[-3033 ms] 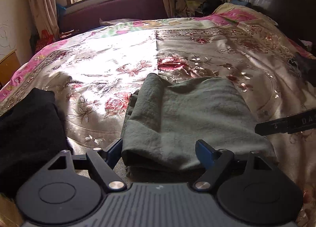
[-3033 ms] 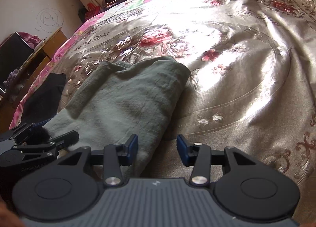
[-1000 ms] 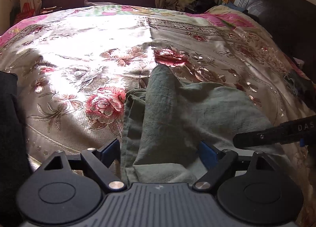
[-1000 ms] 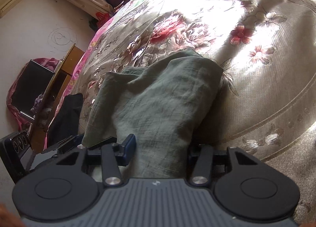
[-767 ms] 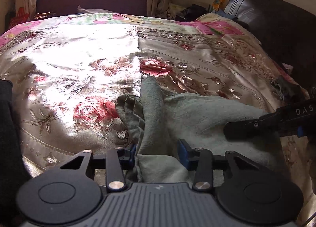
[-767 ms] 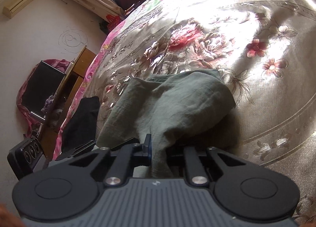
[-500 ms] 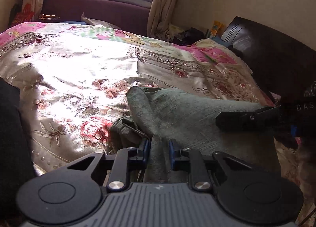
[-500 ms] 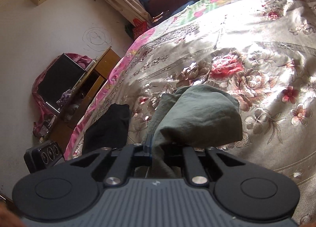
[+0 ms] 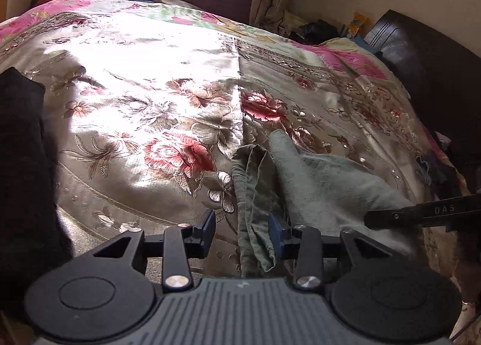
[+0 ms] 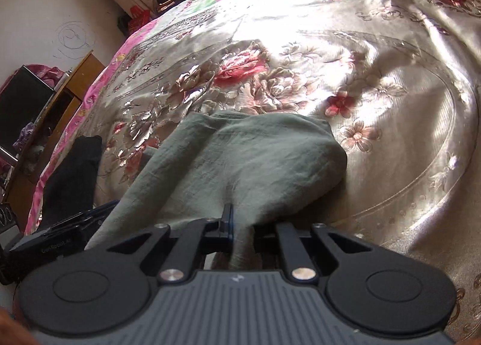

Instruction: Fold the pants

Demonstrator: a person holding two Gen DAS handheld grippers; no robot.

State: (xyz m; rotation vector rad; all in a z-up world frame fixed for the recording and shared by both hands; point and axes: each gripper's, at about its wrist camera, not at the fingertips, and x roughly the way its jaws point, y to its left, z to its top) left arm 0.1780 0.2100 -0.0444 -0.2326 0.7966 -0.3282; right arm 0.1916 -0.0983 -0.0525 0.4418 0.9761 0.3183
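Note:
The folded grey-green pants (image 9: 318,185) lie on the floral bedspread (image 9: 156,98). My left gripper (image 9: 242,229) is open, its jaws apart at the pants' near left edge, with loose folds hanging between them. My right gripper (image 10: 239,232) is shut on the pants (image 10: 240,161), pinching the near edge of the bundle. The right gripper's body shows at the right of the left wrist view (image 9: 421,214), and the left gripper's body shows at the left of the right wrist view (image 10: 69,236).
A black garment (image 9: 24,170) lies at the bed's left edge, also seen in the right wrist view (image 10: 73,176). A dark headboard (image 9: 430,68) stands at the right. A wooden cabinet (image 10: 45,122) stands left of the bed. The bedspread (image 10: 375,59) stretches ahead.
My left gripper has opened and let go of the pants' left edge. The pants have come down onto the bed. My right gripper stays shut on them.

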